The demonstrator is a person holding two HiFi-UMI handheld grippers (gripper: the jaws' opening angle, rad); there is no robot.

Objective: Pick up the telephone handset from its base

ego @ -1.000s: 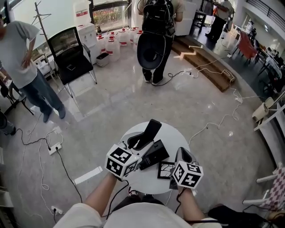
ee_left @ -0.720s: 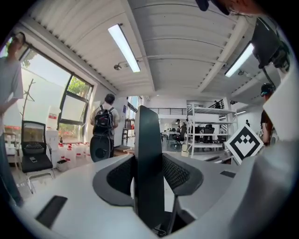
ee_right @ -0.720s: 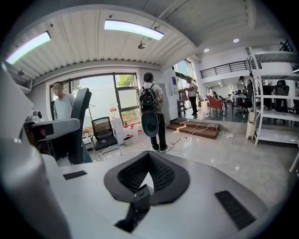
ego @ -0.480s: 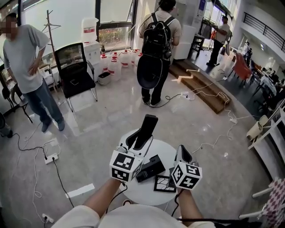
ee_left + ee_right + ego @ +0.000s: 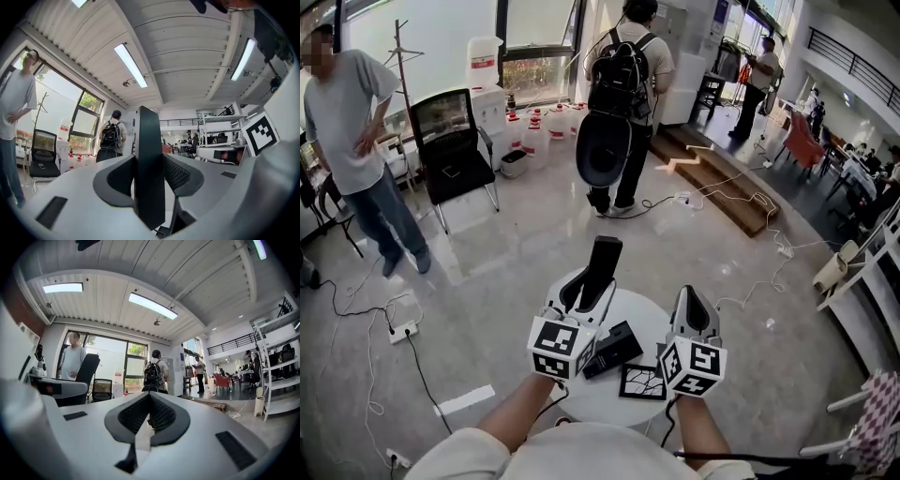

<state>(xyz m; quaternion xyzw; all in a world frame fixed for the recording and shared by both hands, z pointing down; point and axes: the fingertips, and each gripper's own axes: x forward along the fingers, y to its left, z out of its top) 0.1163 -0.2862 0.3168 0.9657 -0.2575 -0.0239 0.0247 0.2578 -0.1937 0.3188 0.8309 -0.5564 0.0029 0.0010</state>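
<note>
Only your head view shows the base on the round white table; the left gripper view shows the grip close up. Your left gripper is clamped on the handset: black, slim, upright, held above the base, w/o touching it. Your right gripper has jaws together, nothing betw. them. Count: 1 handset, 1 base, 2 grippers.

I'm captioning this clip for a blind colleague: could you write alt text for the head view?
The left gripper holds a black telephone handset nearly upright, clear of its base on a small round white table. The right gripper, shut and empty, is beside it; people stand on the glossy floor beyond.
</note>
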